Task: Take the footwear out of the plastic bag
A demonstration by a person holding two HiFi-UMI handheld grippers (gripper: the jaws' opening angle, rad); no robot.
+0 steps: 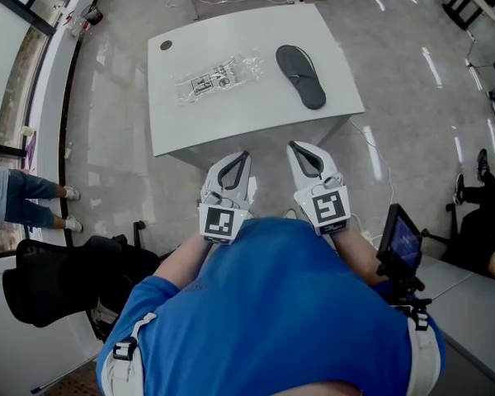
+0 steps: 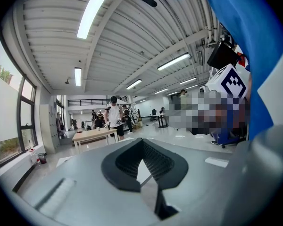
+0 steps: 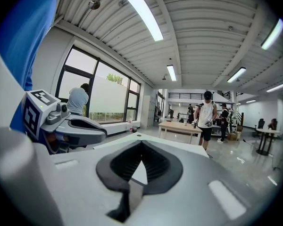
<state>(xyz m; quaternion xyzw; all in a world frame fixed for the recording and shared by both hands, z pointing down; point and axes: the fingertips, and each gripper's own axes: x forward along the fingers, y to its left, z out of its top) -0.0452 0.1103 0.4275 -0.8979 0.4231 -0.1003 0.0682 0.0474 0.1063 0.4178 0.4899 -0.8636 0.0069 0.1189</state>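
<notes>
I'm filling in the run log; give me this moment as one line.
left gripper: shut, empty | right gripper: shut, empty | sandal: on table, outside plastic bag, untouched

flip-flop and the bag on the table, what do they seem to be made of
Flip-flop: probably rubber or foam, matte dark grey; it shows no glare, and has a thin flat sole with a thong strap.
Bag: thin clear plastic film, glossy; the white table shows through it, with crinkled highlights and a printed label.

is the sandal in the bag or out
Out: the sandal lies bare on the table, right of the bag, apart from it.
</notes>
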